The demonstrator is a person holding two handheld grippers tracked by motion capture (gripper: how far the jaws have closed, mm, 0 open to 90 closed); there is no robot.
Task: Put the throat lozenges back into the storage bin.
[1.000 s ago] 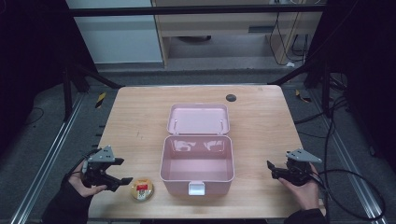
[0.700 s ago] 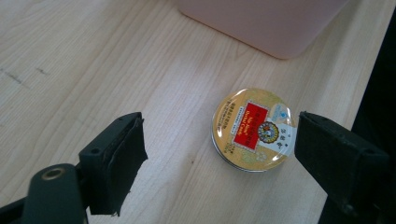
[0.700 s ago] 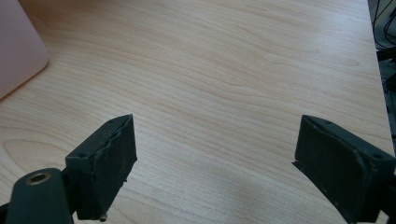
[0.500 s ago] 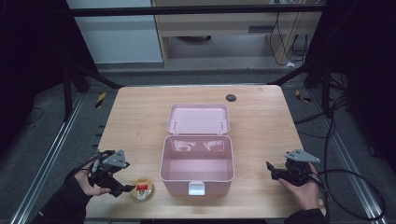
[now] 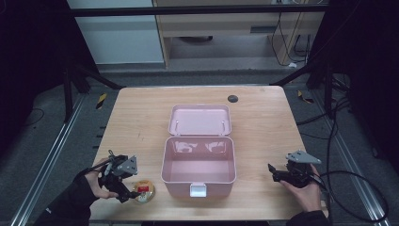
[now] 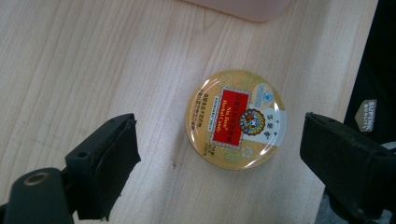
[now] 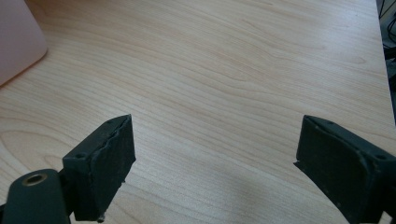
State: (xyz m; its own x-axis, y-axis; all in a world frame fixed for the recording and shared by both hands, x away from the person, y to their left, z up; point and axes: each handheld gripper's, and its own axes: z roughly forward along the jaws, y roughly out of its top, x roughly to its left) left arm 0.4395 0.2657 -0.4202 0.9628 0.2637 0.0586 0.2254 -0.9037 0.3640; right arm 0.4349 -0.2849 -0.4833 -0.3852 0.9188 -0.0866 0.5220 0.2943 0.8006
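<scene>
A round gold tin with a red label lies flat on the wooden table near its front edge, left of the pink box; in the high view the tin sits just right of my left gripper. The left gripper is open, its jaws straddling the tin without touching it. A pink plastic box stands in the table's middle with its lid swung back; its inside looks bare. My right gripper is open over bare wood right of the box, and the right gripper holds nothing.
A small dark round thing lies near the table's far edge. The box's white latch faces the front edge. The table's front edge runs close beside the tin. A pink box corner sits at the upper left of the right gripper view.
My left gripper has moved right and forward toward the tin, so that its open jaws now flank it. The right gripper has stayed put.
</scene>
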